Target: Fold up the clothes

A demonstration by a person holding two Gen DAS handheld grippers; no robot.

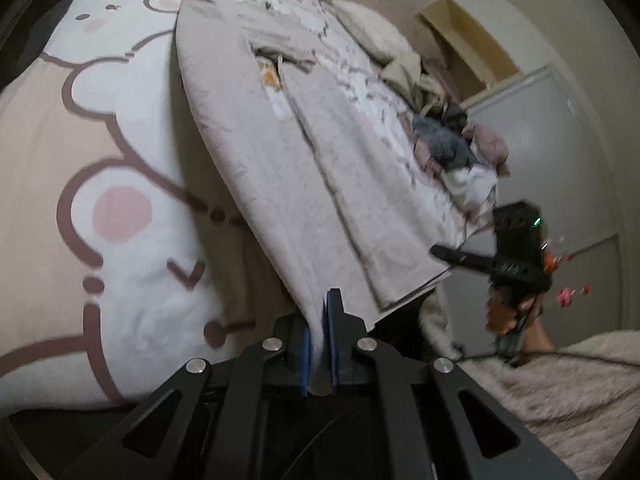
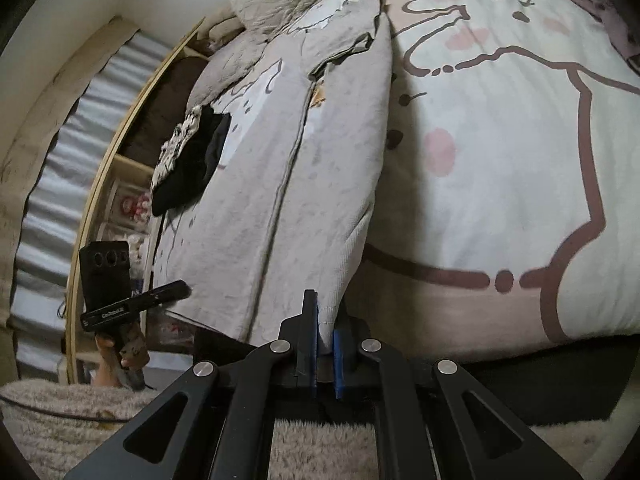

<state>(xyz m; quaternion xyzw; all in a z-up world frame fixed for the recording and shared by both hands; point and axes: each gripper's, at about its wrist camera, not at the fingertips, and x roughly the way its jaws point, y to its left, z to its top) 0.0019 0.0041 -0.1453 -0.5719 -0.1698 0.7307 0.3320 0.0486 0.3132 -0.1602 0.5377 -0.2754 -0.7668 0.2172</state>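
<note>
A pale grey zip-front garment lies lengthwise on the bed, its hem towards me and lifted off the cover. My left gripper is shut on one hem corner, with cloth pinched between the blue pads. My right gripper is shut on the other hem corner of the same garment. Each wrist view shows the other gripper at the garment's far hem corner: the right gripper and the left gripper, each held by a hand.
The bed cover is white and pink with brown cartoon outlines. A heap of mixed clothes and a dark garment lie beside the grey garment. A grey door, a wooden shelf and a fuzzy sleeve are nearby.
</note>
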